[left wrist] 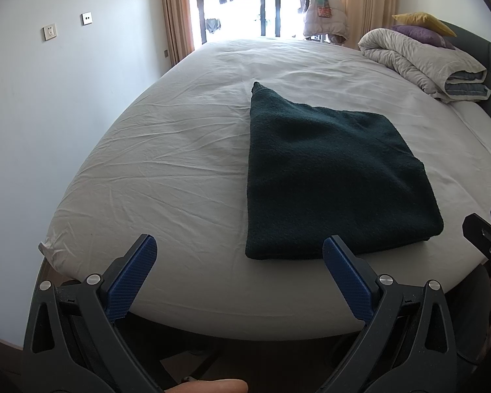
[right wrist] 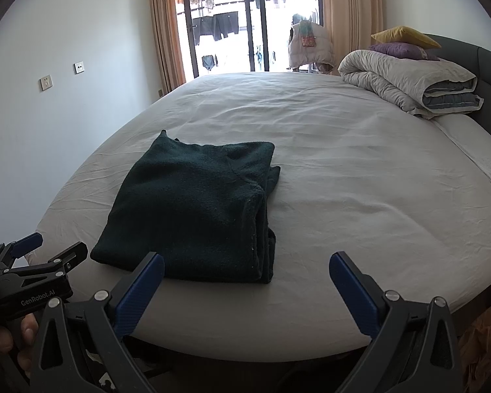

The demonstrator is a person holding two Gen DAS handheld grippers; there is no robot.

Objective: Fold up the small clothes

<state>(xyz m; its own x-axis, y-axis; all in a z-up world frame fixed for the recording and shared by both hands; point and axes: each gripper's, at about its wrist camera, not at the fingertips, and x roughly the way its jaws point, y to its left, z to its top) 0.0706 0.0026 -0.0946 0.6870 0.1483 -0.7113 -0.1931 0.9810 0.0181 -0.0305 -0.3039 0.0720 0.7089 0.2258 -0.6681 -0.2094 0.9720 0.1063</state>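
A dark green fleece garment [left wrist: 327, 170] lies folded into a rough square on the white bed sheet [left wrist: 167, 150], near the bed's front edge. One corner of it sticks out at the far left. In the right wrist view the same garment [right wrist: 196, 209] shows stacked layers along its right side. My left gripper [left wrist: 240, 245] is open, held just short of the garment's near edge, with nothing between its blue pads. My right gripper [right wrist: 247, 263] is also open and empty, to the right of the garment's near right corner. The left gripper [right wrist: 41, 250] appears open at the left of the right wrist view.
A rolled grey duvet [right wrist: 409, 82] with purple and yellow pillows [right wrist: 404, 37] lies at the far right by the dark headboard. Curtains and a glass balcony door [right wrist: 226, 19] stand beyond the bed. A white wall with sockets runs along the left. A hand [right wrist: 6, 337] holds the left gripper.
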